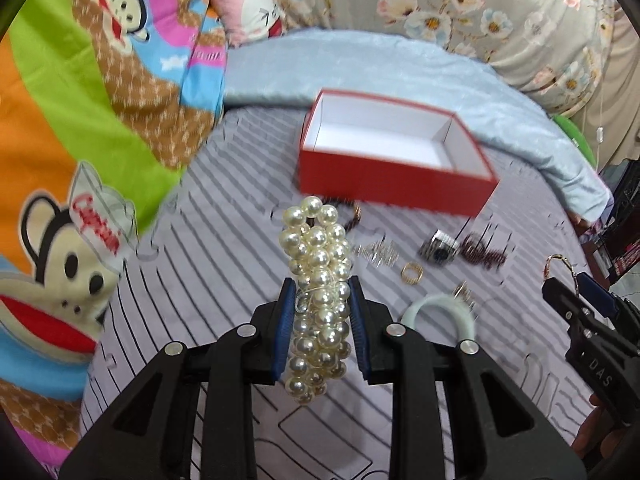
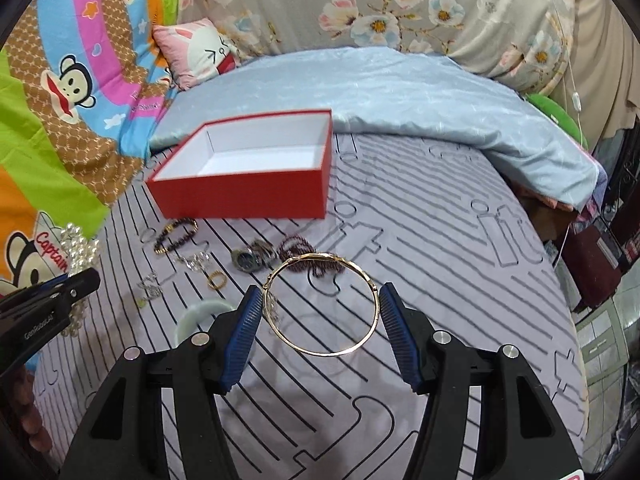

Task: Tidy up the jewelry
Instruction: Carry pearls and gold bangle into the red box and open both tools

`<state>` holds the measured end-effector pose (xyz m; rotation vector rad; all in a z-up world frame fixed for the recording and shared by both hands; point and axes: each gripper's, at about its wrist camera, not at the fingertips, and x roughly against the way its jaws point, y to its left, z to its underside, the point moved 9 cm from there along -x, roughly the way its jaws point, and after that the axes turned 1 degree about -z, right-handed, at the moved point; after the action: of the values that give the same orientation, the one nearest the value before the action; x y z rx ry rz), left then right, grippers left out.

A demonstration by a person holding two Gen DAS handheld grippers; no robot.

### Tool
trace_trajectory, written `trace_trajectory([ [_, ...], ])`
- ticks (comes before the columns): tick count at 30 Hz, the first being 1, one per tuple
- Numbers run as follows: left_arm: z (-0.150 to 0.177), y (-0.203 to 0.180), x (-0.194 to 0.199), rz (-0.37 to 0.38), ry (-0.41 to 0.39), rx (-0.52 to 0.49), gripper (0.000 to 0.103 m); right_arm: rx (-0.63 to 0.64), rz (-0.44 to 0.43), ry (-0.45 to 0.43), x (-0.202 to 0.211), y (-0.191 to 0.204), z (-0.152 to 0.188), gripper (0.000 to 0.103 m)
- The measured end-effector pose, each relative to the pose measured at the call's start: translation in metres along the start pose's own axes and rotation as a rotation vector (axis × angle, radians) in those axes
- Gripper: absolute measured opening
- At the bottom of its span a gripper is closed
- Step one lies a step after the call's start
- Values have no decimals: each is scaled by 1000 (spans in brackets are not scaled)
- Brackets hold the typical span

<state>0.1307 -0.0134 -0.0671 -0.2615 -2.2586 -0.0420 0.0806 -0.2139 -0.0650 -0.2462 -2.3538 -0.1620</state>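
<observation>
My left gripper (image 1: 319, 292) is shut on a bunch of cream pearl strands (image 1: 320, 264), held above the striped bed sheet. It shows at the left edge of the right wrist view (image 2: 76, 276). My right gripper (image 2: 322, 300) is shut on a thin gold bangle (image 2: 322, 304), held flat above the sheet; it shows at the right in the left wrist view (image 1: 576, 284). An open red box (image 1: 394, 184) with a white, empty inside lies ahead; it also shows in the right wrist view (image 2: 248, 196). Loose jewelry lies in front of it.
On the sheet lie a dark bead bracelet (image 2: 176, 234), a watch (image 2: 248, 258), maroon beads (image 2: 304, 258), a gold ring (image 2: 217, 281), silver pieces (image 2: 196, 262) and a pale jade bangle (image 1: 440, 312). A blue quilt (image 2: 400, 92) and pillows lie behind the box.
</observation>
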Motion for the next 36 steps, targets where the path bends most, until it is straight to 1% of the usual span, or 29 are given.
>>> trace_trajectory([
  [4,-34,-8,10,25,-62,-15,25,11,-24,-40,7,5,-27,59],
  [5,-39,-10,12,29,-71,-19,25,8,-34,-46,7,6,-33,59],
  [8,-71,-18,11,54,-111,-28,26,-5,-75,-62,4,8,-57,59],
  [10,-91,-24,8,63,-134,-36,26,1,-79,-74,-4,10,-75,59],
  [13,-119,-28,-1,50,-169,-55,26,10,-86,-87,-19,16,-103,59],
  [15,-136,-30,-12,45,-178,-57,26,11,-90,-90,-29,19,-117,59],
  [18,-159,-35,-34,52,-173,-65,26,21,-92,-88,-52,25,-141,59],
  [20,-172,-38,-51,38,-170,-77,26,30,-85,-86,-66,28,-151,59],
  [24,-187,-41,-92,42,-130,-79,26,37,-85,-54,-104,31,-168,59],
  [29,-197,-44,-138,26,-89,-100,26,36,-82,-10,-144,32,-175,59],
  [36,-196,-48,-181,27,-24,-116,26,51,-81,59,-187,38,-175,59],
])
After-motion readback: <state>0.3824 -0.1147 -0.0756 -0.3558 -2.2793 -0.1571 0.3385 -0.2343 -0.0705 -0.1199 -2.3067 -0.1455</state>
